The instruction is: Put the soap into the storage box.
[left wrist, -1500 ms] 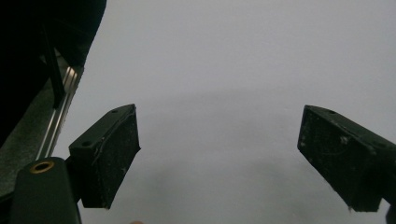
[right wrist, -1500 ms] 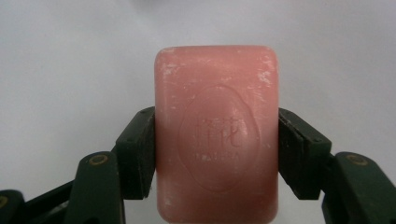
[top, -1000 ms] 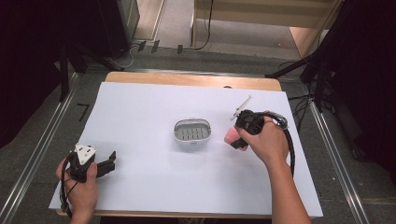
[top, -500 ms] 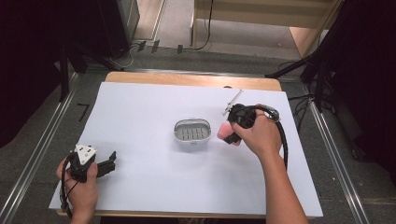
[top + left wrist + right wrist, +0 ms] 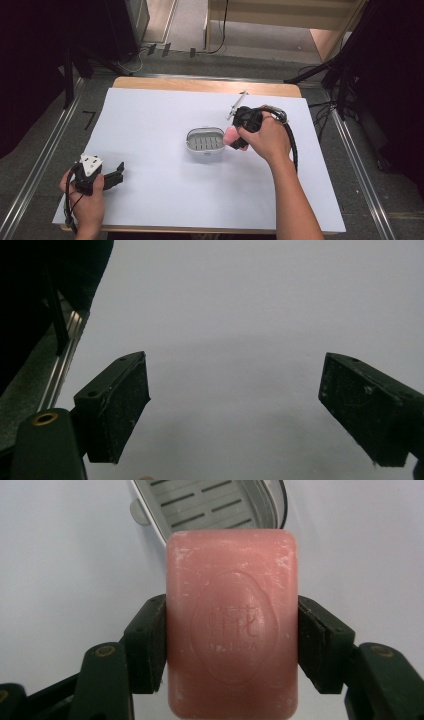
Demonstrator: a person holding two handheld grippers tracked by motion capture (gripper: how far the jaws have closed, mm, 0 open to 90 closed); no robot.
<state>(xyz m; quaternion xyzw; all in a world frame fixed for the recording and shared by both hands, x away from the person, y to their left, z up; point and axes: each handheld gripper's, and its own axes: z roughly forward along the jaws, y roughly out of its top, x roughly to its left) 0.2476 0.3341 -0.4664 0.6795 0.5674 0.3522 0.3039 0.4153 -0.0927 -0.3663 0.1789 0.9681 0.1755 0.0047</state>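
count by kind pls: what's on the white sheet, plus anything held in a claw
Pink soap bar, clamped in the right claw: 1
Grey slotted soap dish, on the sheet: 1
Thin metal tool, on the sheet beyond the right hand: 1
Total: 3
The left claw is open.

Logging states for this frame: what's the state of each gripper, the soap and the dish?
left gripper: open, holding nothing, over the white sheet
right gripper: shut on the pink soap bar
pink soap bar: clamped by its sides, at the dish's edge
soap dish: empty, upright
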